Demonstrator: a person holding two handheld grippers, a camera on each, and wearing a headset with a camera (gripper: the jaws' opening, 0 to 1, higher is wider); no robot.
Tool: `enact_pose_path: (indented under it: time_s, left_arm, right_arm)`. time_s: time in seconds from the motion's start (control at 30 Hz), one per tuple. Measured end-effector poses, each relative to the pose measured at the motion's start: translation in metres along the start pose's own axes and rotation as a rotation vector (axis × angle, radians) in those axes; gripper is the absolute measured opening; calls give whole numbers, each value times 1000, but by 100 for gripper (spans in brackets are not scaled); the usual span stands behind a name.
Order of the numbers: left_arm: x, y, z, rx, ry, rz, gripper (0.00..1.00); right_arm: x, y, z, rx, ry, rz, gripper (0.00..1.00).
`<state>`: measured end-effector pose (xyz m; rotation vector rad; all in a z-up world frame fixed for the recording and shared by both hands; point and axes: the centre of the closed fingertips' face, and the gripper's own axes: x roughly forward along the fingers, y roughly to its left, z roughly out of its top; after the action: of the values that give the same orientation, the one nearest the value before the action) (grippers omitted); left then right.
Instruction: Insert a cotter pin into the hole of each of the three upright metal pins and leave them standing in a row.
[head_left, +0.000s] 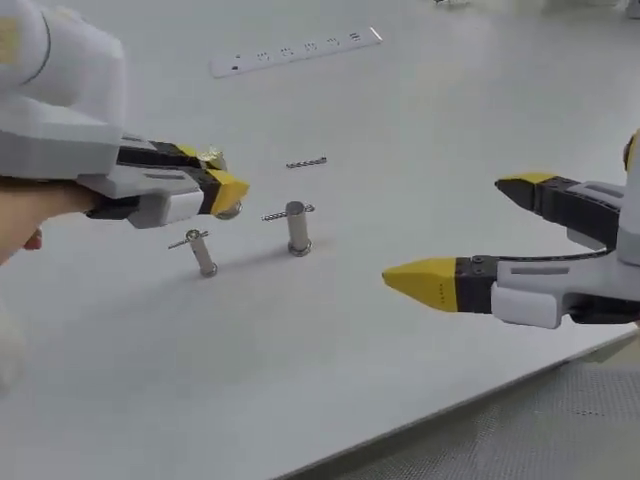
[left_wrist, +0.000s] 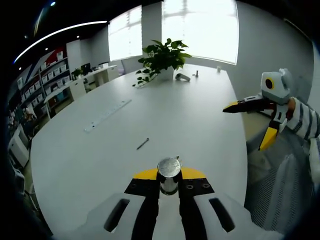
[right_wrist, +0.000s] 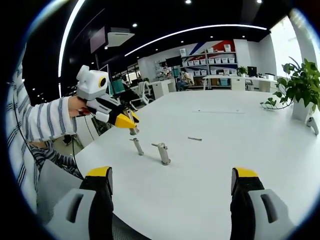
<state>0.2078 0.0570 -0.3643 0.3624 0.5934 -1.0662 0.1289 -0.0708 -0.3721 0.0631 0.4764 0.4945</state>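
Right claw (head_left: 442, 228) is hovering, jaws wide apart; I am clamping my left claw (head_left: 232, 195) on the bare metal pin (left_wrist: 169, 169), steadying it for the loose cotter pin (head_left: 306, 162).

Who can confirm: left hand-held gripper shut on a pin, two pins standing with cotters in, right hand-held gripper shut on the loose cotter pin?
Not quite. The right hand-held gripper is open and holds nothing; the loose cotter pin lies on the table, as the head view shows. The rest is right.
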Motion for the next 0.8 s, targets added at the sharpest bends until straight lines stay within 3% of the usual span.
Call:
enact_pose_path:
  time_s: [0.2, 0.3, 0.53, 0.8]
  left_arm:
    - [9, -18, -15, -20, -4, -26, 10]
    - [16, -26, -25, -20, 16, -27, 10]
    - [33, -35, -43, -21, 34, -24, 10]
    - [48, -48, -54, -11, 44, -31, 10]
  right_arm:
    - [4, 6, -3, -11, 18, 22, 97]
    - [5, 9, -5, -19, 33, 34, 97]
    - [6, 10, -7, -28, 43, 44, 97]
    - [6, 12, -11, -26, 52, 48, 97]
